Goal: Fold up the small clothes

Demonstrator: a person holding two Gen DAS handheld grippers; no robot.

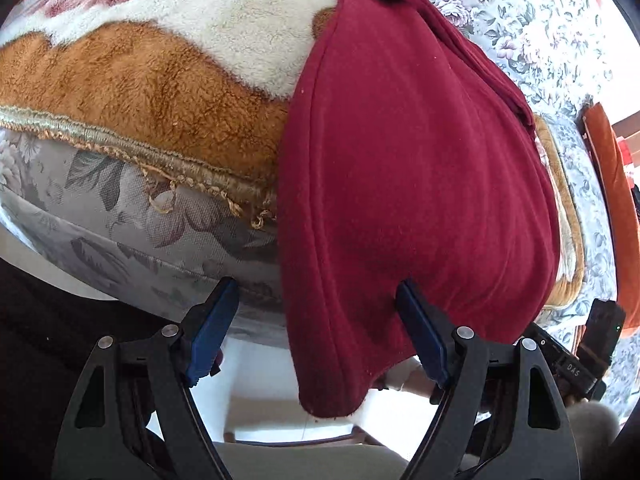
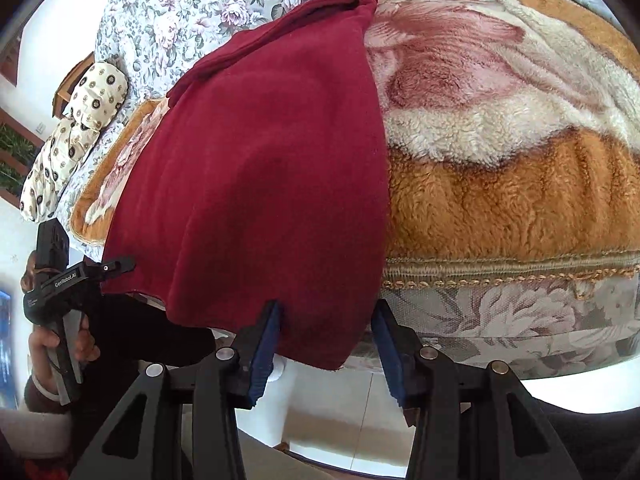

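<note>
A dark red garment (image 1: 400,160) lies spread over the bed's edge, and its lower hem hangs down past the mattress side. In the left wrist view my left gripper (image 1: 316,304) stands open around the hem's left corner. Its left pad is well clear of the cloth and its right pad sits against the fabric. In the right wrist view the same red garment (image 2: 260,180) hangs with its right corner between the fingers of my right gripper (image 2: 328,320). That gripper is open, with a small gap at its right pad.
A plush brown, cream and pink blanket (image 2: 500,180) covers the mattress under the garment, over a floral sheet (image 2: 180,0). A patterned pillow (image 2: 80,120) lies far left. A hand (image 2: 44,344) holds the left gripper's handle. White floor (image 1: 280,400) shows below the bed's edge.
</note>
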